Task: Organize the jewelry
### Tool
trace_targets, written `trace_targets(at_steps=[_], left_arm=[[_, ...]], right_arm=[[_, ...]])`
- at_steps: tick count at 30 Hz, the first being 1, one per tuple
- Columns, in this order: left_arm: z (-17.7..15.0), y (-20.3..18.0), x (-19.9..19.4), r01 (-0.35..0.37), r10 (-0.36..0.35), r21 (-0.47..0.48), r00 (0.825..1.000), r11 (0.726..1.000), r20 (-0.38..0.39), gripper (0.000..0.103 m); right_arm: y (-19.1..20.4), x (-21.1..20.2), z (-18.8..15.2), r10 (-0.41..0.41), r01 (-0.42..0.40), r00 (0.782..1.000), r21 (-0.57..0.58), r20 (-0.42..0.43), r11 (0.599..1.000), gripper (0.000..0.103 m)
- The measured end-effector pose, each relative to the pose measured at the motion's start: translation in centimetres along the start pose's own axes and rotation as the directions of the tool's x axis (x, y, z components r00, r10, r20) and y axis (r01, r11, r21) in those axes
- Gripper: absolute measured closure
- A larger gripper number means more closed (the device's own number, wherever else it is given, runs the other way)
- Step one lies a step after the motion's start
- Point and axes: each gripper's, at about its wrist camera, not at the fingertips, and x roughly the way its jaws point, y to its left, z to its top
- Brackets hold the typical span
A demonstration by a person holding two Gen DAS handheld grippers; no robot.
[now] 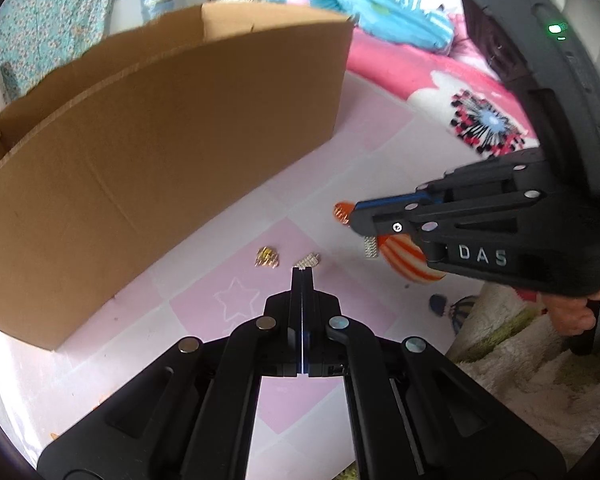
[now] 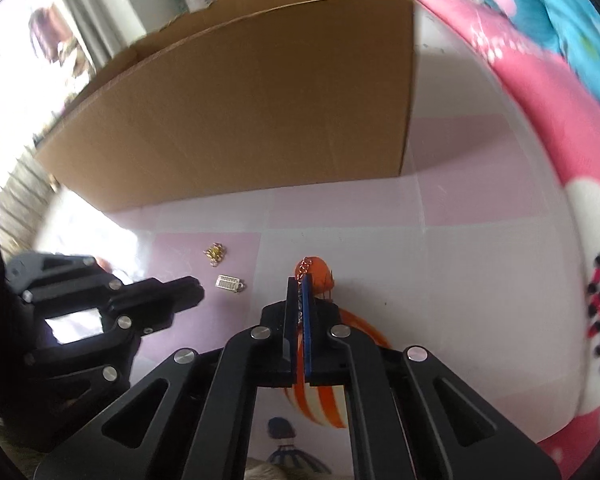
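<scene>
Pink-and-white checkered matting (image 1: 284, 208) covers the floor, with a large open cardboard box (image 1: 160, 152) filling the upper left of the left wrist view and pink bedding (image 2: 540, 128) at the right edge. At frame center lie a small gold jewelry piece (image 1: 267, 258) and, just beside it, a silver rectangular charm (image 1: 308, 260). The left gripper (image 1: 302, 276) sits low center, fingers pressed together with nothing between them, tips near the silver charm. The right gripper (image 2: 300, 285) pinches a thin copper chain (image 2: 305, 266) above an orange striped balloon print (image 2: 320, 396).
</scene>
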Motion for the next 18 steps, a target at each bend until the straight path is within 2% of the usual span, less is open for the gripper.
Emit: trace_targets(at_steps=[3,9,11,13,18], left_arm=[[0.4,-0.6,-0.1,-0.007,0.007,0.025,1.0,1.0,0.008,0.103],[1.1,-0.8,0.5,-0.028,0.028,0.061,1.0,0.998,-0.004,0.102],[1.4,-0.7,0.6,-0.041,0.042,0.08,0.999,0.996,-0.005,0.09],[1.6,-0.7,0.7,-0.041,0.042,0.101,0.999,0.994,-0.006,0.085],[1.4,-0.9,1.6,-0.045,0.052,0.144,0.998,0.989,-0.042,0.085]], right_arm=[[-1.0,-0.9,0.0,0.027,-0.028,0.999,0.039,0.022,0.999,0.101],[-2.2,-2.3,-0.6,0.003,-0.007,0.999,0.069,0.051,0.998,0.101],[-2.4,-2.4,-0.6,0.007,-0.011,0.998,0.074,0.06,0.997,0.101],[-2.3,-2.5,-1.1,0.011,-0.016,0.998,0.082,0.063,0.997,0.101],[-2.9,-2.2,-0.8,0.025,-0.031,0.998,0.094,0.065,0.995,0.101]])
